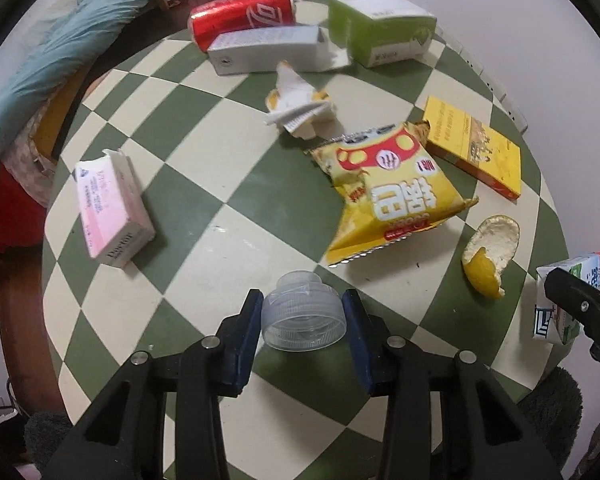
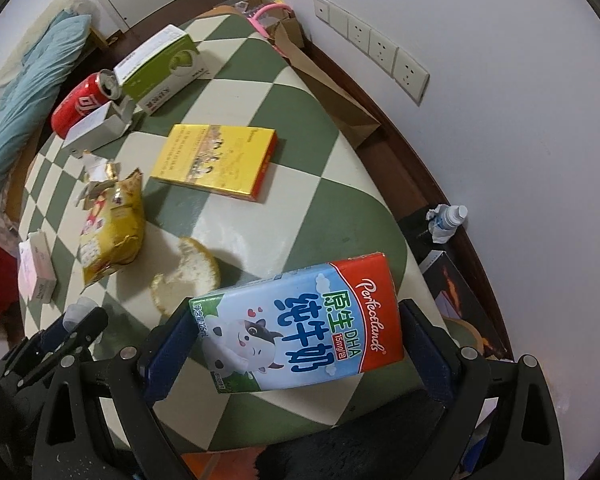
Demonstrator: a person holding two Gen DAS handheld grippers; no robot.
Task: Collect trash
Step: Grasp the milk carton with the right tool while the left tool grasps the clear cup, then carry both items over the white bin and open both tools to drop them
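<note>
My left gripper (image 1: 303, 318) is shut on a clear plastic cap (image 1: 304, 316), held just above the checkered table (image 1: 204, 216). My right gripper (image 2: 296, 340) is shut on a small blue milk carton (image 2: 300, 328), lifted over the table's near right edge; the carton also shows in the left wrist view (image 1: 568, 300). Loose on the table lie a yellow snack bag (image 1: 388, 196), an orange peel (image 1: 492, 252), crumpled white paper (image 1: 300, 104), a red soda can (image 1: 244, 16), a grey box (image 1: 268, 50), a green box (image 1: 380, 28), a yellow box (image 1: 472, 148) and a pink box (image 1: 110, 208).
A white wall with sockets (image 2: 372, 46) runs along the table's right side. A brown paper bag (image 2: 328, 92) and a small bottle (image 2: 448, 218) sit on the floor by the wall. A blue pillow (image 1: 56, 52) lies on a bed to the left.
</note>
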